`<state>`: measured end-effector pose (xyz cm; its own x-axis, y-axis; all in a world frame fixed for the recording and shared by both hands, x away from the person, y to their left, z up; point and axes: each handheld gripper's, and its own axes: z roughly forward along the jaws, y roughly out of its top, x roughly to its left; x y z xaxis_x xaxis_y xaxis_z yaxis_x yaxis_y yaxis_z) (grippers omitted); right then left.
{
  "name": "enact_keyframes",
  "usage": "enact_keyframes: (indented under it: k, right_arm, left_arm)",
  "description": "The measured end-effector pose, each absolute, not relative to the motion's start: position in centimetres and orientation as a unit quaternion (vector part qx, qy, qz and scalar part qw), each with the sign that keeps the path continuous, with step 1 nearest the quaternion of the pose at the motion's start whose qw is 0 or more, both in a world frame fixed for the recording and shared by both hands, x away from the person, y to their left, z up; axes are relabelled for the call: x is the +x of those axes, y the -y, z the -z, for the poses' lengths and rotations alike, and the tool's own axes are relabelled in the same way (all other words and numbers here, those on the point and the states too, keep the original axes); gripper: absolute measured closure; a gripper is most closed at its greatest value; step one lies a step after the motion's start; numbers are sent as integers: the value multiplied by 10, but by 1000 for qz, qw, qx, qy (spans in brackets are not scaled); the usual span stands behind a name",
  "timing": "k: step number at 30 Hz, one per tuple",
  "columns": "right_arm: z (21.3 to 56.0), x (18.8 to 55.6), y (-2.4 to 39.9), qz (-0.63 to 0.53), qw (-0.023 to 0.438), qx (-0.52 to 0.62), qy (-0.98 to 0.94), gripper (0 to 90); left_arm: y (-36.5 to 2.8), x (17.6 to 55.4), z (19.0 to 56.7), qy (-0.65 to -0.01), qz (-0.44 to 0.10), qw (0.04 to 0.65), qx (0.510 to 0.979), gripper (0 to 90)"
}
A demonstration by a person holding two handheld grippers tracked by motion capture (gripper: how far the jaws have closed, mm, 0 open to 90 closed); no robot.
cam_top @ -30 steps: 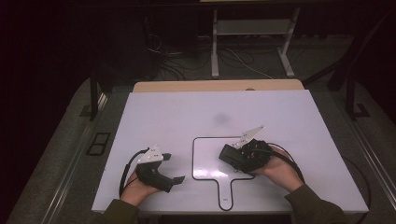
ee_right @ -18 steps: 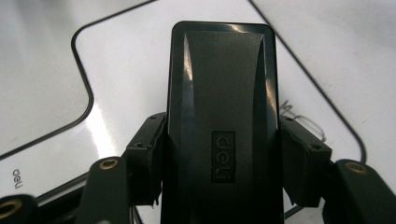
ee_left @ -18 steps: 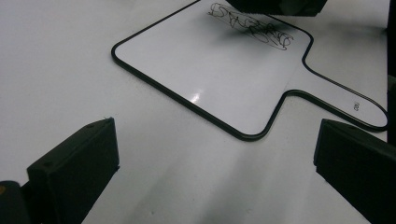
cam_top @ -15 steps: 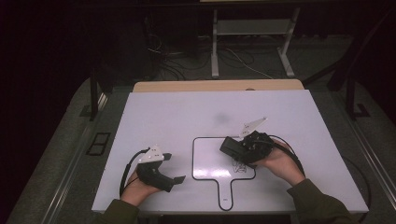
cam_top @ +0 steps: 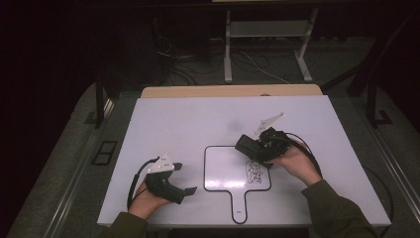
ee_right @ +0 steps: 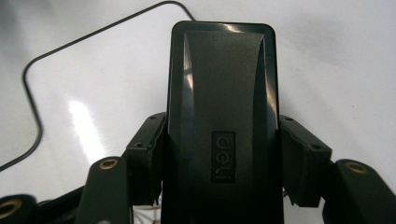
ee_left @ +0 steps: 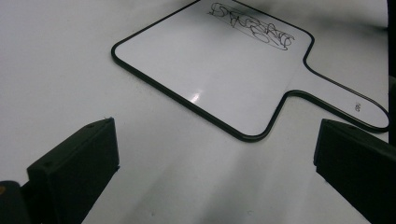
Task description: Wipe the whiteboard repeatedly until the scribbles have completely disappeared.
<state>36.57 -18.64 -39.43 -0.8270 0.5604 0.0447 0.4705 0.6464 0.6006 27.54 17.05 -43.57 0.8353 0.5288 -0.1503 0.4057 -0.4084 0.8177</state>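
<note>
The right gripper [cam_top: 246, 145] has moved away from the person, toward the far right corner of the paddle whiteboard [cam_top: 228, 166], and its jaws clamp a black eraser [ee_right: 223, 121] above that corner. The left gripper [cam_top: 184, 179] rests left of the whiteboard, jaws wide apart and empty. The scribble [cam_top: 254, 172] sits on the whiteboard's right side.

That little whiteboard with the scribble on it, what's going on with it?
A person at a white table holds a claw tool in each hand. The right claw is clamped on a black eraser and holds it at the top edge of the small handled whiteboard, just above the black scribble, which is not yet wiped off. The left claw sits open near the table's front edge, left of the board, holding nothing.
</note>
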Motion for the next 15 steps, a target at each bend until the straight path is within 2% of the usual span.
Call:
enact_keyframes:
  k: [15]
  right_arm:
    - [417,388,188,-266,90,302,-911,386]
  left_arm:
    - [-171,276,437,-277,-65,466,838,0]
